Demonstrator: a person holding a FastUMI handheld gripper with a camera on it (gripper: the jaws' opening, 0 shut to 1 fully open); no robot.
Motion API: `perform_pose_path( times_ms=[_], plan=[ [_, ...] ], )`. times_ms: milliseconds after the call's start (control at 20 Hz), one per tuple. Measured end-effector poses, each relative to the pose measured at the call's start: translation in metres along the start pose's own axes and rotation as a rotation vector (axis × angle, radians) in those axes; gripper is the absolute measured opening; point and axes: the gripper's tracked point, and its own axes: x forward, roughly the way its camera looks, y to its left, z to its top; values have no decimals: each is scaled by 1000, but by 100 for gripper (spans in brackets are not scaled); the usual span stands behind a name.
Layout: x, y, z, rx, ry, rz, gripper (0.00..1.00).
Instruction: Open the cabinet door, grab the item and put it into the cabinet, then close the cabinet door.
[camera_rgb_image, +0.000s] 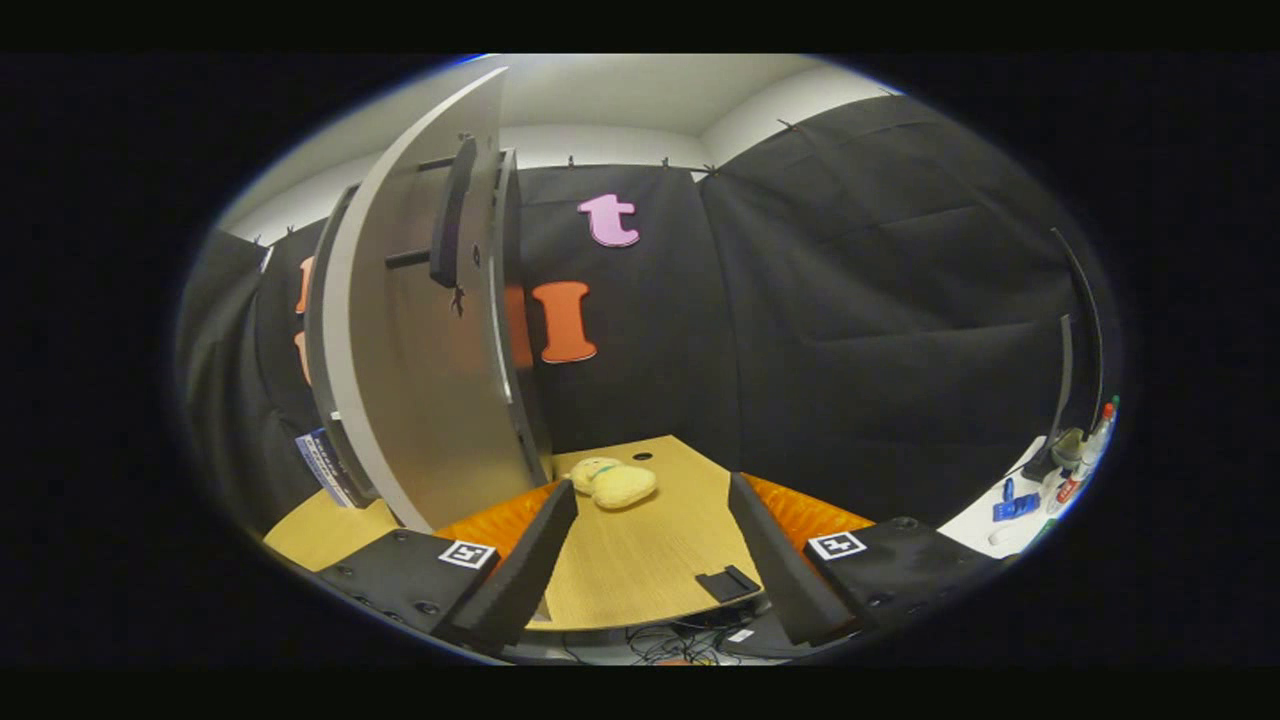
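The cabinet door (420, 340) is swung open toward me at the left, a grey panel with a dark bar handle (450, 215) on it. Behind it stands the cabinet body (505, 290), seen edge-on. A yellow plush toy (615, 483) lies on the wooden table (650, 560), just ahead of my fingers and slightly left of the gap's middle. My gripper (650, 510) is open, with nothing between its fingers, and the left fingertip (555, 510) sits close to the door's lower corner.
A small dark clip (727, 583) lies on the table near my right finger. A round hole (642, 456) is in the tabletop behind the toy. Bottles and blue items (1060, 480) stand on a white surface at far right. Cables (670, 645) hang below the table's near edge.
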Motion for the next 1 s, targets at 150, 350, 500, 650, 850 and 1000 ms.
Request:
perform_pose_path(
  times_ms=[150,350,500,650,850,1000],
  plan=[
    [8,9,-1,11,4,37,98],
    [14,28,3,5,9,82,98],
    [17,33,2,-18,7,81,98],
    [17,38,6,-31,-12,90,97],
    [13,61,0,-24,-11,133,97],
    [7,100,-5,-52,-9,172,97]
  ],
)
